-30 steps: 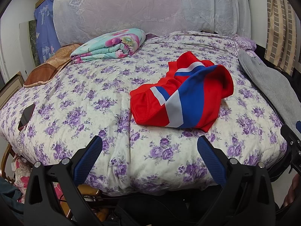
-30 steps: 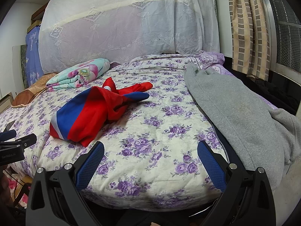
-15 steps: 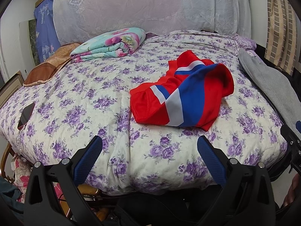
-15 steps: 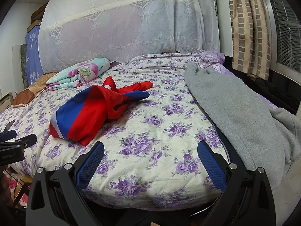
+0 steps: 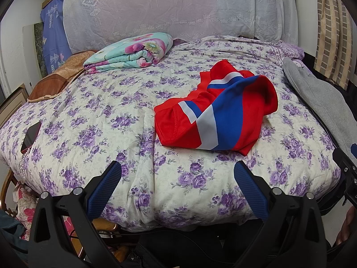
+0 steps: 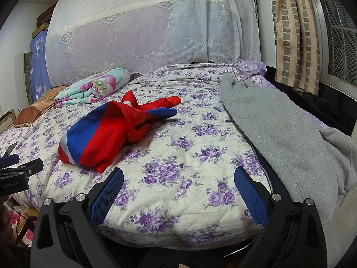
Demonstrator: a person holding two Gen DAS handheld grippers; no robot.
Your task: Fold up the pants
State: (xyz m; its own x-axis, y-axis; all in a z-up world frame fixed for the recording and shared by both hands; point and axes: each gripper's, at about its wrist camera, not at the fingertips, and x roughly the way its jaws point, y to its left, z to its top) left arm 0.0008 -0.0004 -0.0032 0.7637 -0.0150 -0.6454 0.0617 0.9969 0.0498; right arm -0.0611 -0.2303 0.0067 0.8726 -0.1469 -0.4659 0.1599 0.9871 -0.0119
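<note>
Red pants [image 5: 218, 114] with blue and white stripes lie crumpled on the purple-flowered bedspread [image 5: 107, 116], right of centre in the left wrist view and left of centre in the right wrist view [image 6: 111, 134]. My left gripper [image 5: 177, 169] is open and empty at the bed's near edge, short of the pants. My right gripper [image 6: 178, 172] is open and empty at the near edge, to the right of the pants. The left gripper's side shows at the left edge of the right wrist view [image 6: 20, 172].
A grey fleece garment [image 6: 290, 134] lies along the bed's right side. A folded floral blanket [image 5: 131, 53] and a brown pillow [image 5: 60, 78] sit at the back left. A dark phone [image 5: 31, 136] lies near the left edge. A lace-covered headboard [image 5: 167, 9] stands behind.
Both grippers have moved slightly forward toward the bed, so the pants sit a little nearer. Both stay open.
</note>
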